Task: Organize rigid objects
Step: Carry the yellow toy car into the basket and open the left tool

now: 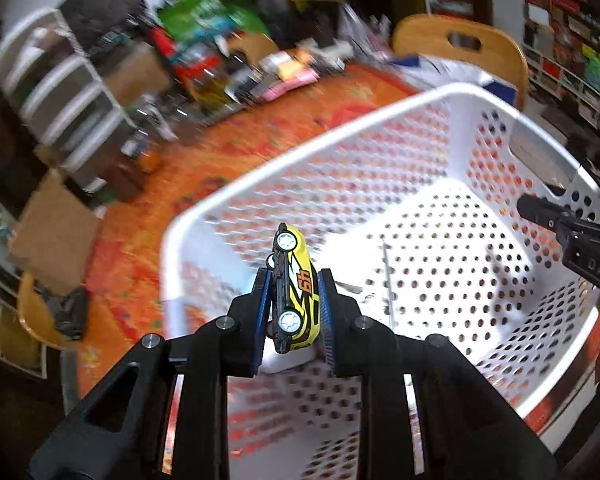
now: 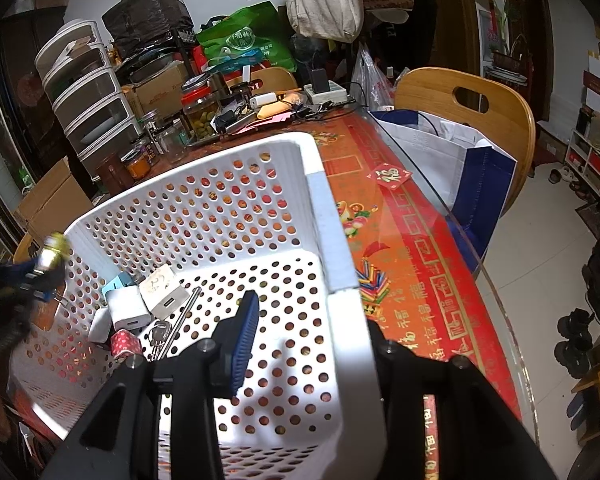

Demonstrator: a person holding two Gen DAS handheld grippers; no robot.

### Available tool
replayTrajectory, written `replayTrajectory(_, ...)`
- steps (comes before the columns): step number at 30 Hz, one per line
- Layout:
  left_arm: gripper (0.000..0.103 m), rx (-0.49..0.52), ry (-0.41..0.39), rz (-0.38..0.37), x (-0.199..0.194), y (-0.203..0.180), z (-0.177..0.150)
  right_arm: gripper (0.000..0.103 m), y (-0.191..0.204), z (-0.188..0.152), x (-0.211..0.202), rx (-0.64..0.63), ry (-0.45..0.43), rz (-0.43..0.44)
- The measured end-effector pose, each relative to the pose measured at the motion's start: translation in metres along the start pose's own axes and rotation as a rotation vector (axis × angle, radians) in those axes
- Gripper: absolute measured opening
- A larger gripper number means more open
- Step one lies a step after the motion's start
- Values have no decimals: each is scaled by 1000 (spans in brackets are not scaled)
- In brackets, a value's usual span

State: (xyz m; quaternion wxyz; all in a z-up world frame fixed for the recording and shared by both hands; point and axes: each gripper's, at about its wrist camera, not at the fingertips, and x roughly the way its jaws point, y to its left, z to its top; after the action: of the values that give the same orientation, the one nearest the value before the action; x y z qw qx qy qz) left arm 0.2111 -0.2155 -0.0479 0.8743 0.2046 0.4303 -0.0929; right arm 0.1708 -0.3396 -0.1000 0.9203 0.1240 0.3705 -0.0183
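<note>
My left gripper [image 1: 293, 294] is shut on a yellow toy car [image 1: 295, 288], held nose-up over the near rim of the white perforated basket [image 1: 452, 92]. In the right wrist view the car [image 2: 54, 254] and left gripper [image 2: 28, 276] show blurred at the basket's left wall. My right gripper [image 2: 300, 332] straddles the basket's right wall [image 2: 332, 240], one finger inside, one outside; the jaws stand wide apart. In the basket lie white chargers [image 2: 128, 308], a grey adapter [image 2: 168, 292], keys [image 2: 158, 334], a metal rod [image 2: 182, 316] and a red patterned roll [image 2: 126, 344].
The basket stands on a red-orange patterned tablecloth [image 2: 416, 264] under glass. Jars, boxes and clutter [image 2: 196, 108] crowd the table's far side beside plastic drawers [image 2: 88, 96]. A wooden chair [image 2: 476, 108] with a white-blue bag [image 2: 448, 152] stands right. Shoes [image 2: 580, 336] are on the floor.
</note>
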Motion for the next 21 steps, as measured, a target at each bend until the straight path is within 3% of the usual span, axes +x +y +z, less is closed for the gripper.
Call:
replayTrajectory(4, 21, -21, 136, -97, 35, -5, 12, 41, 0, 0, 0, -5, 2, 9)
replayTrajectory(7, 21, -36, 196, -146, 53, -3, 14, 42, 0, 1, 1, -5, 2, 14)
replayTrajectory(14, 23, -31, 236, -175, 67, -2, 13, 44, -1, 0, 1, -4, 0, 22)
replayTrajectory(16, 33, -33, 237, -181, 65, -2, 13, 44, -1, 0, 1, -4, 1, 22)
replayTrajectory(18, 63, -36, 217, -177, 58, 0, 13, 44, -1, 0, 1, -5, 1, 22)
replayTrajectory(21, 90, -33, 161, -156, 45, 5, 15, 44, -2, 1, 1, -5, 5, 18)
